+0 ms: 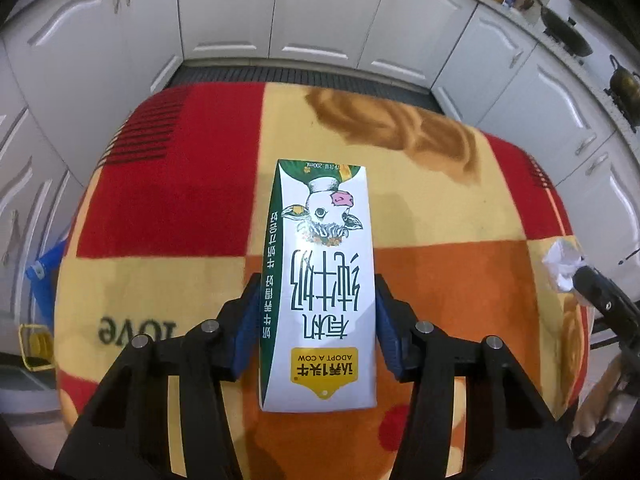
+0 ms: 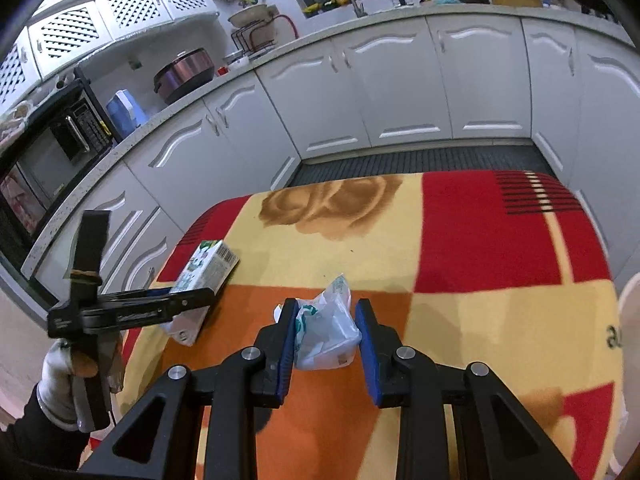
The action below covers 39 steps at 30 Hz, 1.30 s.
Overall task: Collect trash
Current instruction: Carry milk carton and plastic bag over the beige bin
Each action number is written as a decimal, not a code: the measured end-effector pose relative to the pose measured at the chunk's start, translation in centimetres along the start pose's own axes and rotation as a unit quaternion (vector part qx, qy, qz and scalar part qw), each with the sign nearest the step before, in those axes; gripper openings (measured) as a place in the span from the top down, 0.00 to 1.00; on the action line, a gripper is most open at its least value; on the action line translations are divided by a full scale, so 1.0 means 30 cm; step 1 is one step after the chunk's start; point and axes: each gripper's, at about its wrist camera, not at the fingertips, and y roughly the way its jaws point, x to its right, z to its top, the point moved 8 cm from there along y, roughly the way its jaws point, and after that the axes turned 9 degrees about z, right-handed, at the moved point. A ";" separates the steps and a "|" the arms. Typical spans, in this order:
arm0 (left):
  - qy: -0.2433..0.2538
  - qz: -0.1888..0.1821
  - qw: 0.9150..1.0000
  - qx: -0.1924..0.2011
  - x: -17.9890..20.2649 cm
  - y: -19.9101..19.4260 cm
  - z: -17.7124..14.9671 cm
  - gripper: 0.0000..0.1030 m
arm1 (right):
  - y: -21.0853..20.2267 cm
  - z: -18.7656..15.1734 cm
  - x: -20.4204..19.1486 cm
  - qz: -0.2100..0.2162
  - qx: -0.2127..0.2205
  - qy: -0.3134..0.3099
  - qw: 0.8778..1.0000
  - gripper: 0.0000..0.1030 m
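Observation:
A white and green milk carton [image 1: 320, 240] with a cow drawing lies lengthwise between the blue pads of my left gripper [image 1: 317, 280], and both pads press on its sides. In the right wrist view the same carton [image 2: 208, 264] rests on the blanket under the left gripper [image 2: 192, 298]. My right gripper [image 2: 326, 304] is shut on a crumpled clear plastic wrapper [image 2: 326, 336], held just above the orange patch. From the left wrist view that wrapper [image 1: 562, 260] shows at the right edge, with the right gripper [image 1: 588, 280] behind it.
A table covered by a red, yellow and orange blanket [image 2: 480, 240] fills both views. White kitchen cabinets [image 2: 400, 80] and a dark floor mat [image 2: 420, 160] lie beyond it. A gloved hand [image 2: 60, 384] holds the left tool. A yellow basket [image 1: 36, 346] sits low on the left.

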 end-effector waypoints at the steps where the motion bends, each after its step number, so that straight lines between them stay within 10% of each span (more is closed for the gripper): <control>1: 0.001 -0.011 1.000 0.007 0.020 -0.023 -0.002 0.52 | -0.014 -0.005 -0.001 -0.003 0.002 -0.003 1.000 0.73; 17: 0.125 -0.106 0.985 0.052 0.630 -0.248 -0.082 0.52 | -0.411 -0.125 0.192 -0.089 0.067 0.018 0.994 0.73; 39: 0.248 -0.154 0.955 0.049 1.328 -0.205 -0.172 0.52 | -0.757 -0.312 0.648 -0.212 0.099 0.138 0.962 0.73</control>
